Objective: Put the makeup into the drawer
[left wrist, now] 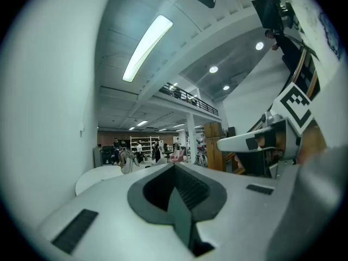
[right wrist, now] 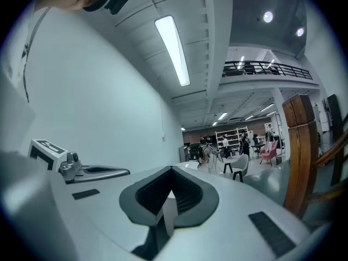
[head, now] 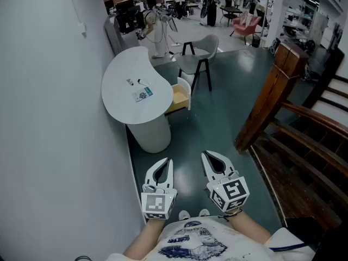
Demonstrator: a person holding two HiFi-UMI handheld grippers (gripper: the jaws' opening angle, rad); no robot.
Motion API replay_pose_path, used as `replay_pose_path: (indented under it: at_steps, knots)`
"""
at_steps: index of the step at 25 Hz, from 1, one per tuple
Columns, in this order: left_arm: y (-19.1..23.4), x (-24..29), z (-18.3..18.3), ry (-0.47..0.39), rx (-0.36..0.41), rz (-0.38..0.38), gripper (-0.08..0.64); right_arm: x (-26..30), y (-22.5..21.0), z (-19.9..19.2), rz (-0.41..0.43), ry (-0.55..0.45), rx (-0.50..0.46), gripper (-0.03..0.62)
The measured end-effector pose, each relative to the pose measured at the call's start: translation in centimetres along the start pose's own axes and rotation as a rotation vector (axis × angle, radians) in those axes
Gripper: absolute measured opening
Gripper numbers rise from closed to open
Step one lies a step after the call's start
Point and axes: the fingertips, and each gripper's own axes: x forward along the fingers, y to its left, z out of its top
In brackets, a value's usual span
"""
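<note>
left tongs (head: 162, 167): closed, empty, level | right tongs (head: 213, 160): closed, empty, level

On the white rounded counter (head: 120, 112), two small items (head: 130, 82) are laid just beside a flat printed packet (head: 142, 95).

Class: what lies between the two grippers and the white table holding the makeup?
Only bare dark floor, as the head view shows. The left gripper and right gripper are short of the table, where the makeup lies.

No readable text, labels or numbers
</note>
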Motion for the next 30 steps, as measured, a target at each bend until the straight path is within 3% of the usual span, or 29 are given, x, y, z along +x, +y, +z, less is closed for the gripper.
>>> replay_pose_path:
  at_steps: [11,30]
  knots:
    - [-1.7,0.9,-0.1,0.014,0.008,0.012,0.034,-0.3,-1.8,0.2,0.032,-0.006,0.038,0.018]
    - [-7.3,5.8,-1.3,0.041,0.023,0.01,0.034,-2.2,-9.2,-1.8,0.056,0.014,0.11,0.019]
